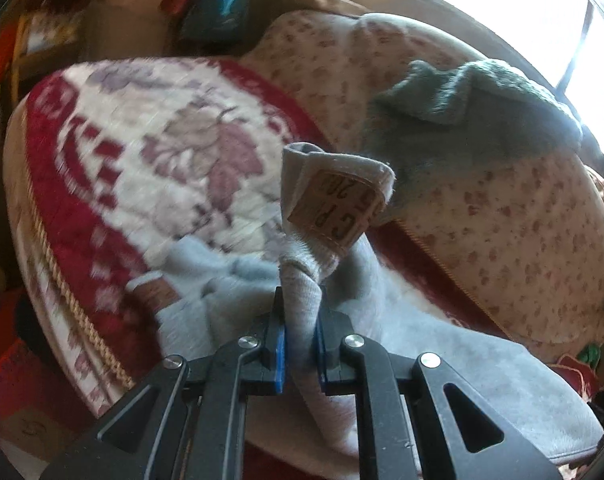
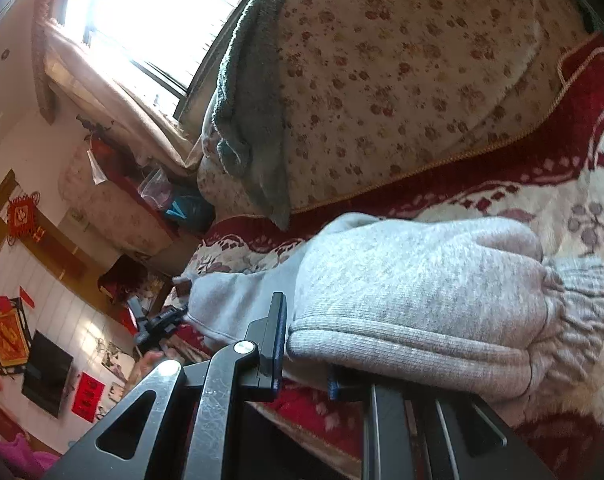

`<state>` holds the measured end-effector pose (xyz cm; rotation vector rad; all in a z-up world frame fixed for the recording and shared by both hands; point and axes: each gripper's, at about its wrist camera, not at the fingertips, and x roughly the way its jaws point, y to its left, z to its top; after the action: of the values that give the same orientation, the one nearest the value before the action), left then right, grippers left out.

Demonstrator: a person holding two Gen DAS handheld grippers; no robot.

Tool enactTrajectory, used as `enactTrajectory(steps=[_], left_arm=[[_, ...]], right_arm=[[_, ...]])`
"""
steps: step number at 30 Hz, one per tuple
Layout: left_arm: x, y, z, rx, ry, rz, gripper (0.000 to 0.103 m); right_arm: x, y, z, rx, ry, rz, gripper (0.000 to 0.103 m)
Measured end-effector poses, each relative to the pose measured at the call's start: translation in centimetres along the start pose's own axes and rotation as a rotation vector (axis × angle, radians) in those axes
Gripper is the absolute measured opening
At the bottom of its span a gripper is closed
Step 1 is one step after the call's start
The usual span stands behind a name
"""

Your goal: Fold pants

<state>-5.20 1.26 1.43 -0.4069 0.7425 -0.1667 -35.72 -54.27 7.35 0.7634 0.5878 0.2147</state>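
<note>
1. The pants (image 1: 482,380) are light grey, thick, fleecy knit: soft and limp, so I judge they will sag and drape wherever I am not holding them, with no stiffness to carry a fold by itself. They look light, not slippery, and nothing about them is fragile.
2. The firmest places to hold, as I read it, are the ribbed bands: the waistband with its tan label (image 1: 334,208), and the gathered cuff (image 2: 574,300).
3. They lie bunched on the red-and-cream floral blanket (image 1: 122,152) covering a sofa seat, with part of the cloth lifted up off it.
4. My left gripper (image 1: 301,344) is closed down to a narrow gap, pinching a twisted strip of the waistband between its blue pads (image 1: 279,360); the labelled end stands up just beyond the tips.
5. My right gripper (image 2: 306,356) sits at the ribbed edge of the cloth. One finger shows clearly beside the fabric, but the other is buried under it, so I cannot tell whether it is clamped on the pants or merely around them.
6. Further back, a grey-green towel (image 1: 478,108) lies over the spotted cushion (image 1: 502,216), well apart from the pants.
</note>
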Motion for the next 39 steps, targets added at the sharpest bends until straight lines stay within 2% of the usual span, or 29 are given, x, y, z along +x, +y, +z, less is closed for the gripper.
enactTrajectory(steps=[7,10,16,18,20,22,24,25,26,27,28,31,33,37,39], left_arm=[[-0.9,2.4,-0.8,-0.032,0.002,0.008,0.011],[-0.2,3.6,-1.2,-0.046,0.011,0.04,0.011],[2.1,6.1,-3.0,-0.08,0.056,0.116,0.011],[2.5,6.2,-3.3,-0.075,0.058,0.131,0.011],[2.6,5.6,-3.4,-0.043,0.054,0.162,0.014],[2.2,5.0,-3.4,-0.01,0.042,0.203,0.018],[1.5,4.7,-3.3,-0.003,0.021,0.239,0.026],[0.9,4.7,-3.3,-0.004,0.009,0.255,0.035],[0.3,4.7,-3.3,-0.008,-0.006,0.277,0.048],[-0.5,4.5,-3.3,-0.009,-0.027,0.299,0.051],[-1.2,4.3,-3.4,0.0,-0.053,0.313,0.052],[-3.4,2.6,-3.6,0.057,-0.107,0.342,0.053],[-4.5,1.0,-3.8,0.091,-0.128,0.333,0.055],[-5.6,-3.3,-4.3,0.157,-0.145,0.263,0.061],[-5.5,-6.1,-5.1,0.191,-0.134,0.209,0.065]], right_arm=[[-1.5,0.6,-0.1,0.015,0.009,0.06,0.018],[-1.7,0.7,-0.5,-0.019,0.032,0.042,0.018],[1.6,-2.8,-4.3,-0.005,0.167,-0.091,0.018],[3.0,-4.9,-5.8,0.012,0.201,-0.171,0.018],[3.3,-6.9,-6.4,0.072,0.2,-0.18,0.021],[2.9,-9.1,-6.8,0.168,0.2,-0.126,0.022],[2.1,-9.9,-6.7,0.217,0.205,-0.094,0.032],[1.4,-9.9,-6.5,0.222,0.202,-0.079,0.036],[0.4,-9.7,-6.2,0.203,0.194,-0.083,0.051],[-0.4,-9.5,-6.1,0.188,0.189,-0.092,0.068],[-1.2,-9.4,-5.9,0.176,0.184,-0.098,0.074],[-3.7,-9.1,-4.7,0.149,0.19,-0.086,0.076],[-5.3,-9.1,-3.6,0.123,0.156,-0.114,0.078],[-7.4,-12.0,-1.4,0.173,0.082,-0.142,0.082],[-7.0,-14.5,-0.1,0.201,0.076,-0.157,0.084]])
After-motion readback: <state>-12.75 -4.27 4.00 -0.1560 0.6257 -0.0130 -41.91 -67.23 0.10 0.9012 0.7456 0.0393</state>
